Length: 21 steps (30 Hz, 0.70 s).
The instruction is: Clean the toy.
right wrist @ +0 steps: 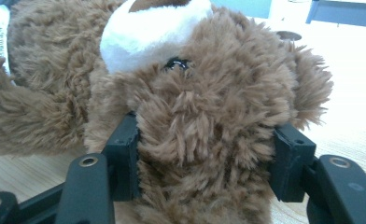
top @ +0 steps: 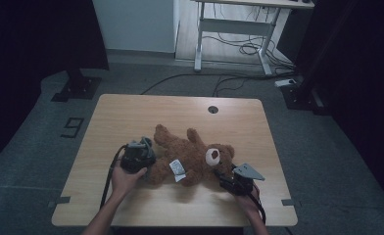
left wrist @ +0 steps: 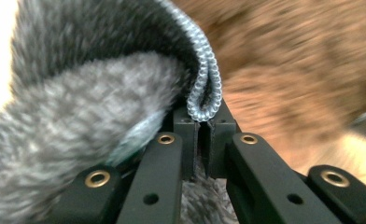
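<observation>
Left gripper (left wrist: 204, 135) pinches a grey fuzzy sock (left wrist: 102, 93); right gripper (right wrist: 204, 158) clamps the shaggy brown teddy bear's head (right wrist: 209, 93).

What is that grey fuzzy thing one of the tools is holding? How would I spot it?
Start at the wooden table and the brown teddy bear lying on it. By the bear's legs, the left hand-held gripper pinches a fluffy grey garment at its ribbed, pale blue-grey hem, unlike the bear's brown fur.

A large dark numeral 9 (top: 71, 127) is marked on the grey floor left of the table. The white tag (top: 177, 169) on the teddy bear (top: 190, 152) carries fine print too small to read.
</observation>
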Motion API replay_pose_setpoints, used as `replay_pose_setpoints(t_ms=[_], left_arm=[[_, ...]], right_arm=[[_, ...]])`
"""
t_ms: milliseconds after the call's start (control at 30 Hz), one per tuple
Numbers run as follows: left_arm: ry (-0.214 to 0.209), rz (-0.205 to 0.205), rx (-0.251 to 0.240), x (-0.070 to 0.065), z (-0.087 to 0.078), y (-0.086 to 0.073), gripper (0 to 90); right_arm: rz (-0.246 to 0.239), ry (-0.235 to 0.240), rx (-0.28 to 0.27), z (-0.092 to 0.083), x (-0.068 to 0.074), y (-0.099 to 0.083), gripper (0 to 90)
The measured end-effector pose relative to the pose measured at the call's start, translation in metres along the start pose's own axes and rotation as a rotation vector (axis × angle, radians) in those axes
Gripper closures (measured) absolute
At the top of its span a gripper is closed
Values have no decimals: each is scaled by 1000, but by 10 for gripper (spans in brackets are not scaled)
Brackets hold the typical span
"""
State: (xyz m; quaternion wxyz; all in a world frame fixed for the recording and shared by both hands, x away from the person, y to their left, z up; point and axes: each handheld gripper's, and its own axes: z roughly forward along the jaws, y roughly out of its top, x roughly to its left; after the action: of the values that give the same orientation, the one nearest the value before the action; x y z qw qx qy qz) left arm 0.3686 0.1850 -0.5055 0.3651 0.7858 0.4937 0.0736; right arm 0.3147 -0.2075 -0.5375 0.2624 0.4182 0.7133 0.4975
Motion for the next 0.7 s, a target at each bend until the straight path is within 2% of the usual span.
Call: replay_pose_setpoints(t_ms=[133, 367, 433, 533, 633, 700], left_arm=[[14, -12, 11, 12, -2, -15, 847], [18, 3, 5, 15, -6, -19, 838], [9, 8, -4, 13, -9, -20, 837], [3, 43, -35, 1, -17, -20, 838], [26, 83, -36, -8, -22, -20, 838], [37, 77, -30, -5, -23, -23, 838]], right_arm=[[10, -6, -3, 1, -1, 0, 393], [9, -6, -9, 0, -1, -2, 380], [9, -5, -10, 0, -1, -2, 377], [12, -3, -14, 0, -1, -2, 372], [13, 0, -17, 0, -2, -3, 366], [14, 2, -18, 0, -2, -3, 364]])
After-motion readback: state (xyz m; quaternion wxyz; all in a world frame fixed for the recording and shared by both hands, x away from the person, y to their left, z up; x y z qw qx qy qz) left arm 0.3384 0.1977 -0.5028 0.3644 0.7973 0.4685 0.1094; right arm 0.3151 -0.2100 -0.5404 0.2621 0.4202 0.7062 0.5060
